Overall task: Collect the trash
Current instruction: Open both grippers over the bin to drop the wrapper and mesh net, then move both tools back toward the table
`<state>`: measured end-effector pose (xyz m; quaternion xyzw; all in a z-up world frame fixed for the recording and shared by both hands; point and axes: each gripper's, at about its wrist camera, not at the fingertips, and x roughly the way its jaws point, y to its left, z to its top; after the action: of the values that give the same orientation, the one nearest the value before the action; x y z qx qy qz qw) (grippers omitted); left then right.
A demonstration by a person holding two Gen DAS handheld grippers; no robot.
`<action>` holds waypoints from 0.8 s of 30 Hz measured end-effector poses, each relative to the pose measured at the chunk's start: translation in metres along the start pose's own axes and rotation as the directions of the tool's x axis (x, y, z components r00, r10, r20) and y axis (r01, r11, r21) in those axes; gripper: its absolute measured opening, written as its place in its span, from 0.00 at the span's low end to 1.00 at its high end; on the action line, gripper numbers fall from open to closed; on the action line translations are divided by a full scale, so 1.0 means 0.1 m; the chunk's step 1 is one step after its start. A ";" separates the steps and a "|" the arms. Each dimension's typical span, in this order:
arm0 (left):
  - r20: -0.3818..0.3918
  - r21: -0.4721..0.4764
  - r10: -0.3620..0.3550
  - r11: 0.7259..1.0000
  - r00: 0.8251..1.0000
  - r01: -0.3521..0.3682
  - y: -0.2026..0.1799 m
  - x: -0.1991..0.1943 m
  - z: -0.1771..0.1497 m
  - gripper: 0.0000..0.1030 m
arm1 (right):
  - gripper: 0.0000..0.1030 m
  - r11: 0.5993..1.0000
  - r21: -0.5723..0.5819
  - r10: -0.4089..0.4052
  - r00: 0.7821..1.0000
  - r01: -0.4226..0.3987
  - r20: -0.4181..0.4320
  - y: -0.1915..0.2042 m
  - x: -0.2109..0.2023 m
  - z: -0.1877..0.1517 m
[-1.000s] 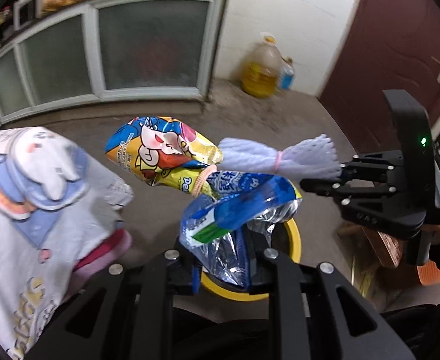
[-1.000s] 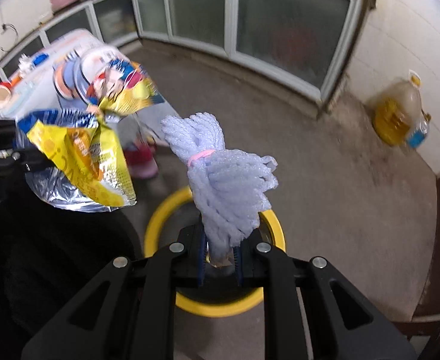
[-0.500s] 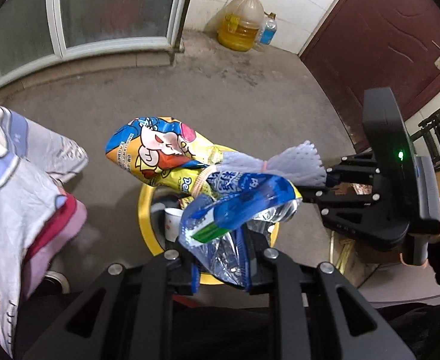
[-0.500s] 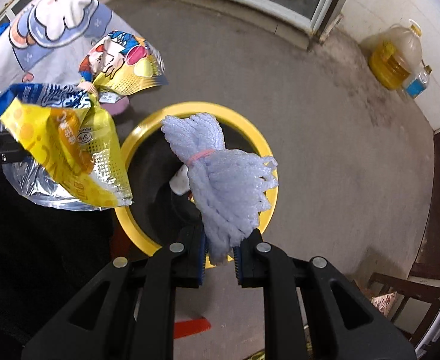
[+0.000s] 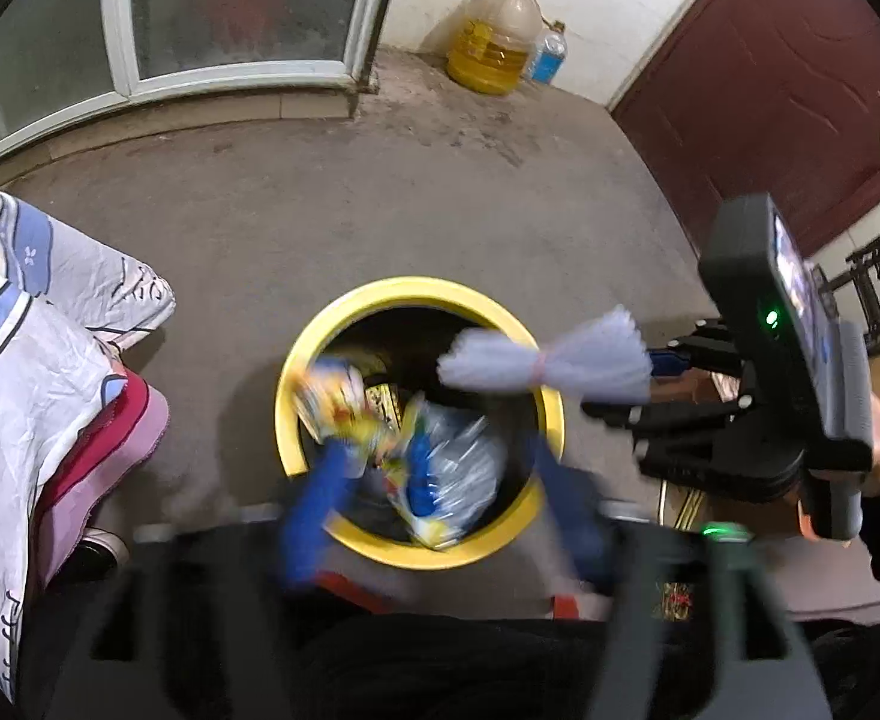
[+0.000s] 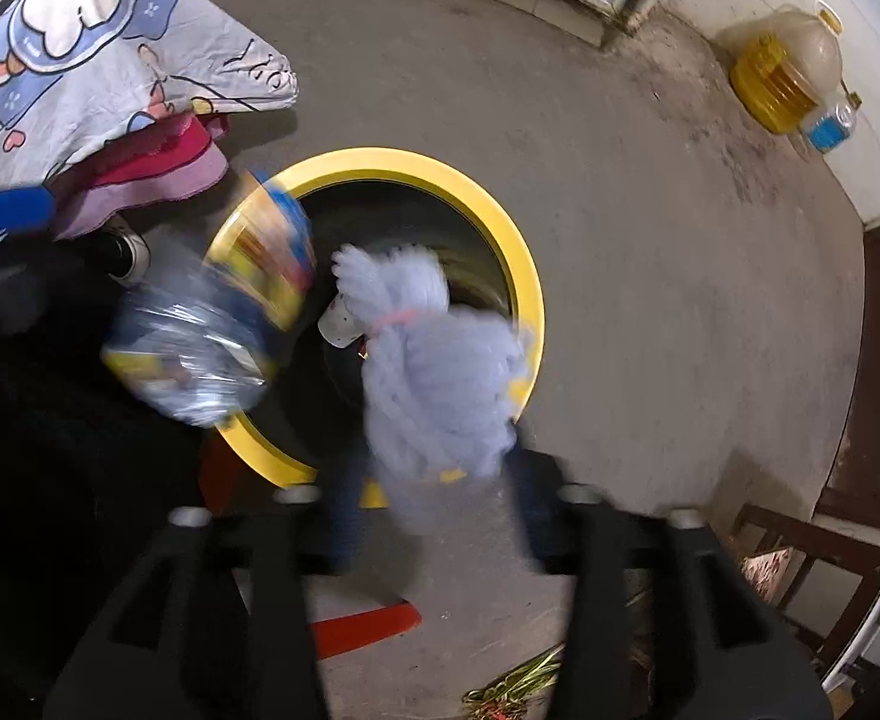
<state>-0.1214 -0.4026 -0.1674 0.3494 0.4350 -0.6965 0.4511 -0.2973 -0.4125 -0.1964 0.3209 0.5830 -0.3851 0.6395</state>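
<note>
I am looking down on a grey concrete floor (image 5: 380, 210), with a dark red door (image 5: 769, 90) off to the right. A cartoon-print cloth (image 5: 20, 360) hangs down at the left over red and pink fabric.

The bin (image 5: 416, 288), black inside with a yellow rim, stands on the floor right below both cameras.

The left gripper (image 5: 437, 450) is over the near side of the bin. Its jaws are spread wide, the blue pads blurred and well apart, gripping nothing.

The right gripper (image 6: 434, 456) also has its jaws wide. From the left camera I see it reaching in from the right, just beside the rim.

The white foam net (image 6: 440, 372), pinched at the middle by a pink band, sits blurred between the right jaws and over the bin's right edge. I cannot tell whether it touches either pad.

The foil-lined bag (image 5: 457, 468) and the yellow snack bag (image 5: 332, 396) are in the bin's mouth, between and beyond the left jaws. Both are smeared by motion and free of the pads.

A jug of yellow oil (image 5: 487, 42) stands against the white wall, and a small blue-labelled bottle (image 5: 544, 57) is just beside it.

A white cup (image 6: 338, 324) lies inside the bin.
</note>
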 end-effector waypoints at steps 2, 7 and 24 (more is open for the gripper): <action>0.023 -0.008 -0.014 1.000 1.000 0.015 0.02 -0.05 0.01 0.76 | 0.59 1.000 0.019 -0.004 1.000 0.003 0.012 -0.03 -0.03 0.01; 0.110 -0.063 -0.053 0.996 0.993 0.060 0.13 -0.26 0.01 0.83 | 0.59 0.999 0.047 -0.022 0.997 0.018 0.069 -0.15 -0.13 0.13; 0.553 -0.430 0.376 0.893 0.744 -0.132 1.01 -2.39 -1.16 0.92 | 0.74 0.952 -0.243 0.298 0.756 -0.188 0.583 0.79 -1.53 0.64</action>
<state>0.0669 -0.2403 -0.0305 0.0669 0.3294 -0.6100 0.7176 -0.2000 -0.4102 -0.0401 0.1959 0.3277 -0.3305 0.8632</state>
